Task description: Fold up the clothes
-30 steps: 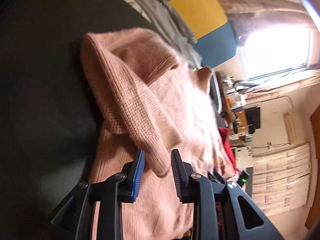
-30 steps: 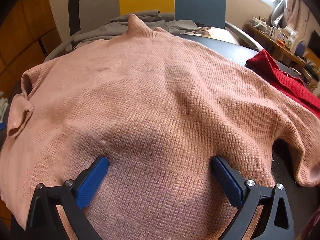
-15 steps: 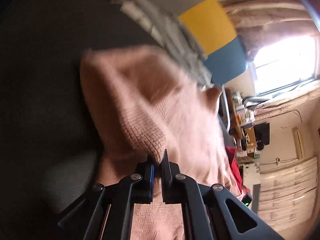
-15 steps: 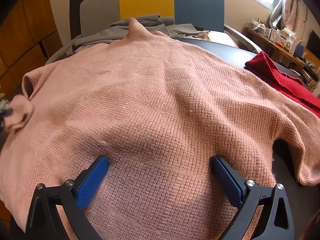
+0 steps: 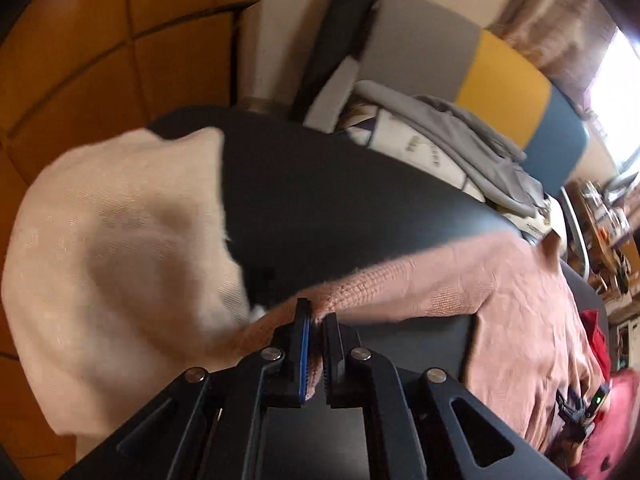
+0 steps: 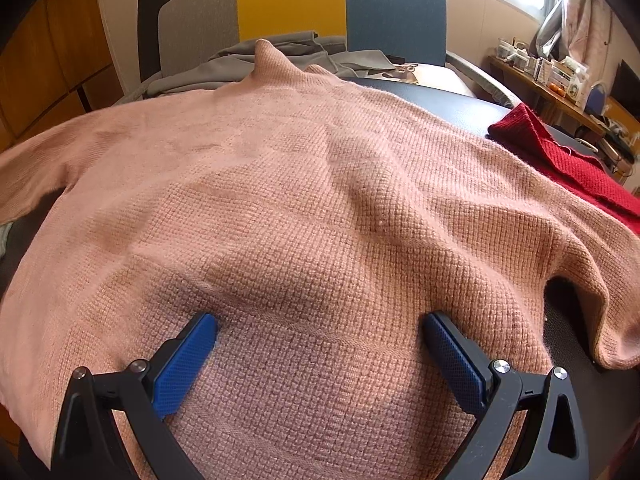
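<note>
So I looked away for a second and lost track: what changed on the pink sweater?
The left claw closed on the pink knit sweater's sleeve cuff and pulled the folded-in sleeve outward, so it now stretches off the body across the dark table. The right claw stayed open, resting on the sweater's hem; the red knit garment did not move.

The pink sweater (image 6: 320, 208) is a waffle-knit pullover, spread flat and face-down or face-up, which cannot be told, across a dark table (image 6: 460, 102). Its collar (image 6: 266, 56) points away, toward the far edge. One sleeve (image 5: 400, 280) is stretched out straight above the tabletop, its cuff pinched and lifted. The other sleeve (image 6: 592, 280) lies bent at the right. The ribbed hem (image 6: 320, 380) lies nearest.
</note>
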Demonstrator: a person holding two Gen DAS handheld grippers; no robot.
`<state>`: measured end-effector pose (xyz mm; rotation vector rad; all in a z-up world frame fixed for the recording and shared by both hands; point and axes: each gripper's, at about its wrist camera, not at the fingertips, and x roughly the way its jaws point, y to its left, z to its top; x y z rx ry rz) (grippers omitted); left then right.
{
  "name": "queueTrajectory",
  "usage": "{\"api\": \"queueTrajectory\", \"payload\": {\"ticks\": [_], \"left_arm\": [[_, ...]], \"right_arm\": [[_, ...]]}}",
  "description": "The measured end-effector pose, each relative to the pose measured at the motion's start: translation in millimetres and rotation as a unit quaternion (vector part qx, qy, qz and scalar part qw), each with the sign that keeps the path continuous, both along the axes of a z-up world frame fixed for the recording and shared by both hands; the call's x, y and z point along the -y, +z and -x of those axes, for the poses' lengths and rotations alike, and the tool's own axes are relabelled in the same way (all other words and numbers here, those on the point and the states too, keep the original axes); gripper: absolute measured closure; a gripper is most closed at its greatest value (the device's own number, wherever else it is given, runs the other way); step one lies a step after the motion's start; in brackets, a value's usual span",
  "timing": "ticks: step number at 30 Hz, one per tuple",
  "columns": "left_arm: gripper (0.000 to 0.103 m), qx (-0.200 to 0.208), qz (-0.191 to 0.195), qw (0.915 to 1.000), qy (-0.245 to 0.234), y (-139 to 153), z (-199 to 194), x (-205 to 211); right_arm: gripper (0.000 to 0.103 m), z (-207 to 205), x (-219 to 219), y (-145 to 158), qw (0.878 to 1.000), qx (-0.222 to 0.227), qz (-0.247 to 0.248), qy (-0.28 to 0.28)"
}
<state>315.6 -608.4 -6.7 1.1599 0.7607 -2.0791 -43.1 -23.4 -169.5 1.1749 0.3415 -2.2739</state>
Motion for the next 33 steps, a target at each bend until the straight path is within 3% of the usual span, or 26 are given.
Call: {"api": "queueTrajectory", "payload": {"ticks": [4, 9, 12, 14, 16, 21, 22, 26, 30, 33], "left_arm": [[0.096, 0.031, 0.002, 0.9994, 0.015, -21.8, 8.4, 34.2], [0.092, 0.07, 0.025, 0.9971, 0.016, -16.3, 42.2, 45.8], [0.091, 0.067, 0.042, 0.9956, 0.049, -1.6, 39.0, 59.0], [0.09, 0.037, 0.057, 0.9962, 0.055, 10.3, 33.5, 53.1], [0.085, -0.001, 0.066, 0.9978, 0.013, 12.6, 38.3, 31.0], [0.085, 0.033, 0.044, 0.9961, -0.069, -54.0, 84.8, -18.7], [0.085, 0.042, 0.039, 0.995, -0.082, -70.4, 95.4, -27.2], [0.085, 0.05, 0.018, 0.9942, -0.093, -116.8, 134.8, -42.3], [0.085, 0.038, 0.03, 0.9952, -0.086, -125.4, 161.8, -41.7], [0.085, 0.068, 0.048, 0.9932, -0.082, -134.9, 169.9, -38.0]], "right_arm": [[0.0, 1.9, -1.6, -0.3, 1.0, -0.001, -0.001, -0.001], [0.0, 4.6, -5.3, -1.1, 1.0, -0.003, -0.001, 0.0], [0.0, 6.0, -7.1, -2.0, 1.0, -0.004, 0.0, 0.002], [0.0, 5.6, -8.3, -2.2, 1.0, -0.006, 0.002, 0.001], [0.0, 5.8, -8.9, -2.1, 1.0, -0.007, 0.002, 0.002], [0.001, 9.0, -7.5, 7.3, 1.0, 0.012, -0.006, -0.005], [0.005, 9.6, -7.3, 12.4, 1.0, 0.016, -0.004, -0.01], [0.006, 3.9, 17.8, 67.4, 0.999, -0.033, 0.026, 0.023], [0.006, 10.3, 81.7, 92.4, 0.994, -0.038, 0.038, 0.09], [0.006, 26.2, 139.8, 84.1, 0.991, -0.016, 0.041, 0.127]]}}
